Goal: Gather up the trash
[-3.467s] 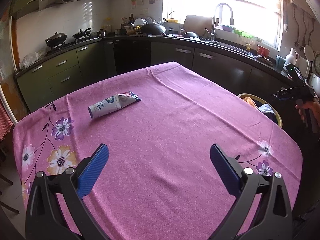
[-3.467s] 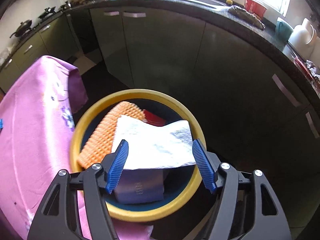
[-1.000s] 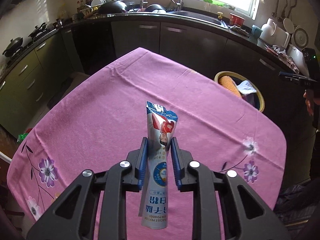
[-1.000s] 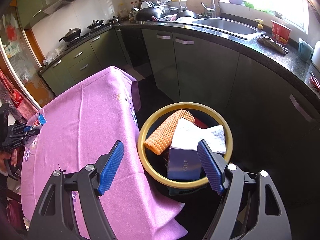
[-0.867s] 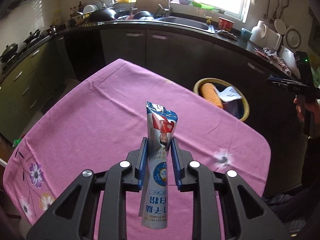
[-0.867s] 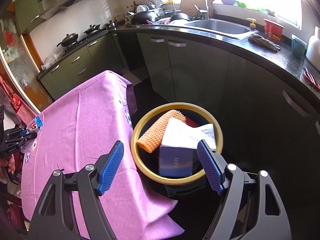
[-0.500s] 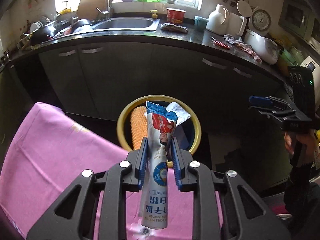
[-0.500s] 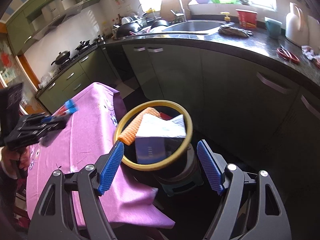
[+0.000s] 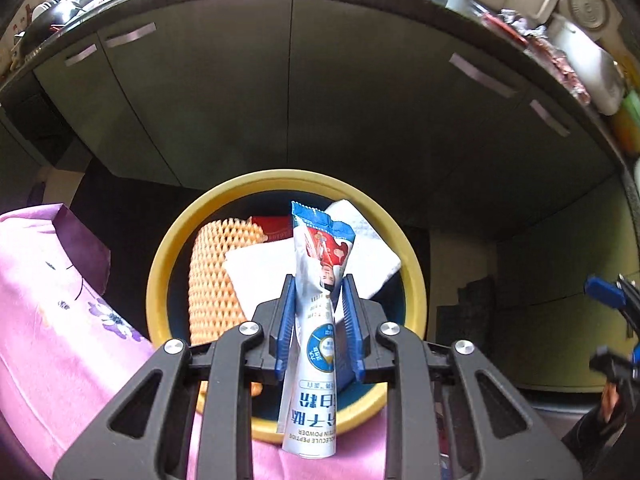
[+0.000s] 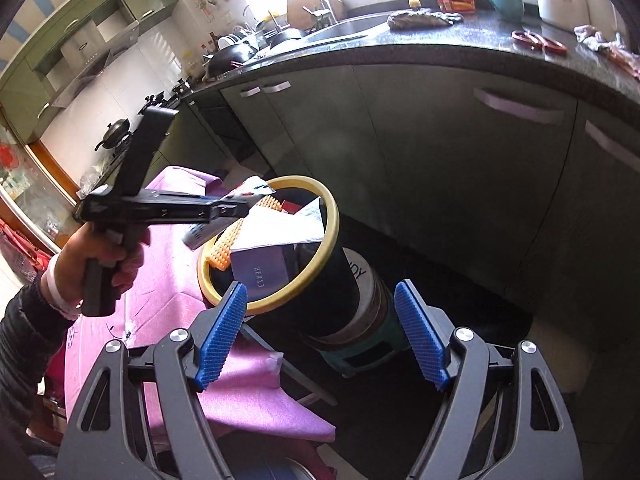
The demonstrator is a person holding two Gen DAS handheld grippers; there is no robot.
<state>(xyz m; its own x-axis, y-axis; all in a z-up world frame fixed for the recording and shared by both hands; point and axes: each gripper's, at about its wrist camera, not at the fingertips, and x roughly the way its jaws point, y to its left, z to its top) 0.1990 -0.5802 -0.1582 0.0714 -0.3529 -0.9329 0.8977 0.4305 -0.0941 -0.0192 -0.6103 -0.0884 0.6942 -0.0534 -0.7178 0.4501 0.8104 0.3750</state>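
1. My left claw is clamped on the powder sachet at mid-length, torn end pointing forward. The mid grip keeps the limp pack from flopping.
2. The sachet hangs over the yellow-rimmed bin, its far end above the opening. The right wrist view confirms it: sachet tip sits at the near rim of the bin.
3. The bin stands on the floor just beside the pink-clothed surface, so it's a short carry.
4. Already in the bin: orange foam net, white paper towel, a grey box, and something red at the back.
5. My right claw is wide apart and empty, held back from the bin so it's clear of the drop.
6. My judgement: next step is release. The bin is stacked high, so the sachet could land on the towel and slide toward the rim.
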